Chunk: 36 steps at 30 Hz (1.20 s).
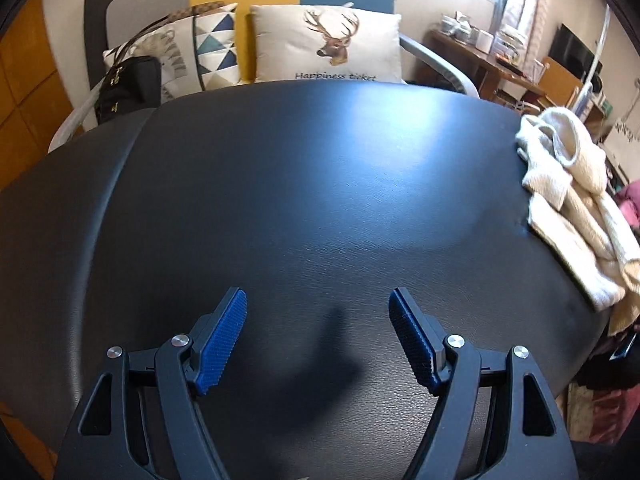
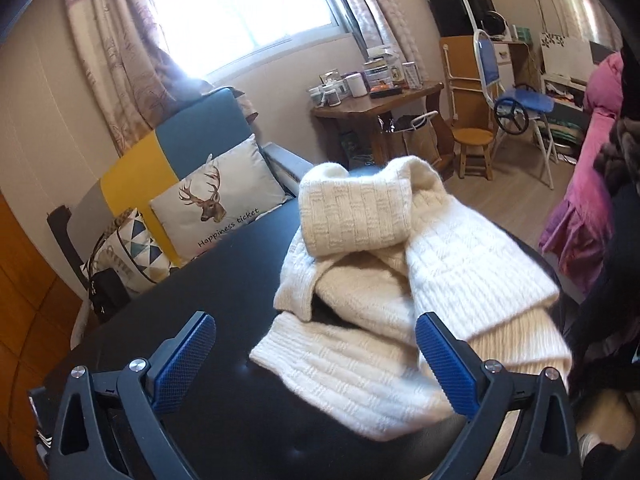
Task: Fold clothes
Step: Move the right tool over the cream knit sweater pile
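Note:
A cream knitted sweater (image 2: 384, 276) lies crumpled in a heap on the black leather table (image 2: 224, 280), near its right edge. In the left wrist view the same sweater (image 1: 576, 208) sits far right on the table (image 1: 280, 184). My right gripper (image 2: 316, 344) is open, hovering just in front of the heap, its right blue pad (image 2: 448, 364) over a lower fold. My left gripper (image 1: 318, 316) is open above bare table, well left of the sweater, with nothing between its fingers.
A sofa with a deer cushion (image 1: 328, 44) and a triangle-patterned cushion (image 1: 208, 46) stands behind the table, with a black handbag (image 1: 128, 84) at its left. A wooden side table with cups (image 2: 376, 96), a stool (image 2: 474, 138) and pink bedding (image 2: 588, 184) lie to the right.

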Tool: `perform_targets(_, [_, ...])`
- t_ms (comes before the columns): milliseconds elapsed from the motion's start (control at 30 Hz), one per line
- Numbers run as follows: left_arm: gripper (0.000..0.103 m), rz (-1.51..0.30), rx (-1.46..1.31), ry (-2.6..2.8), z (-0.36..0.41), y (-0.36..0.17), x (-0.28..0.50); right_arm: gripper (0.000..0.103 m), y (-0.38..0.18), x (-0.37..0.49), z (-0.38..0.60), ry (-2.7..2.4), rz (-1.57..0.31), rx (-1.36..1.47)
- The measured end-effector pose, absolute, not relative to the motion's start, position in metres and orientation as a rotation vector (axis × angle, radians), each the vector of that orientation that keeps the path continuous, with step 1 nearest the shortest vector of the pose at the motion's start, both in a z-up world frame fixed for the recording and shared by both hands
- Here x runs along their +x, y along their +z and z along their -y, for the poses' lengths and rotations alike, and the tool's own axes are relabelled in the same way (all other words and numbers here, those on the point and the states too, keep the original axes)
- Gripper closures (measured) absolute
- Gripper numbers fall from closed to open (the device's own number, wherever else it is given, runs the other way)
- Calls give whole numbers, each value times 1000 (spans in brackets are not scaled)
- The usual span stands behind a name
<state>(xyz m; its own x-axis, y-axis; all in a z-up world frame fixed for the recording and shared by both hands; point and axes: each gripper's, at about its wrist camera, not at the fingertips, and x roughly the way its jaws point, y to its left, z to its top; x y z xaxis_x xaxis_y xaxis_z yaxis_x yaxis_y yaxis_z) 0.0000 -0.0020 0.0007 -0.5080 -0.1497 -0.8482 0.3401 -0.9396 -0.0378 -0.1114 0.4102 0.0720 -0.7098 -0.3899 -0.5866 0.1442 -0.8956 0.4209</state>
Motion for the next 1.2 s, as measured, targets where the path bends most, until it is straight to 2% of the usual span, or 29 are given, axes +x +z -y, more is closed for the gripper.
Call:
perform_targets(100, [26, -316, 1373, -2513, 13, 5, 0, 0, 73, -127, -409, -2566, 495, 1014])
perform_targets(233, [26, -352, 1374, -2544, 27, 10, 0, 0, 74, -148, -388, -2548, 365, 1031])
perform_targets(333, [26, -401, 1418, -2560, 21, 14, 4, 0, 83, -163, -377, -2523, 339, 989])
perform_targets(433, [26, -445, 1431, -2590, 20, 18, 7, 0, 122, -168, -372, -2602, 295, 774])
perform_targets(500, [26, -472, 1393, -2619, 22, 26, 9, 0, 156, -169, -369, -2721, 221, 556])
perform_targets(633, [26, -444, 1329, -2601, 25, 26, 8, 0, 196, -211, -353, -2970, 46, 293])
perform_targets(667, [26, -454, 1317, -2592, 29, 24, 7, 0, 196, -233, -349, -2964, 45, 340])
perform_targets(867, [26, -472, 1278, -2519, 58, 18, 4, 0, 152, -363, -343, -2708, 374, 762])
perform_targets(1000, [26, -389, 1268, -2471, 69, 19, 5, 0, 108, -405, -329, -2680, 411, 996])
perform_targets(1100, [26, -349, 1284, -2466, 73, 19, 1, 0, 91, -392, -317, -2687, 265, 1010])
perform_targets(1200, [26, -336, 1290, -2488, 71, 21, -8, 0, 96, -350, -302, -2702, -37, 906])
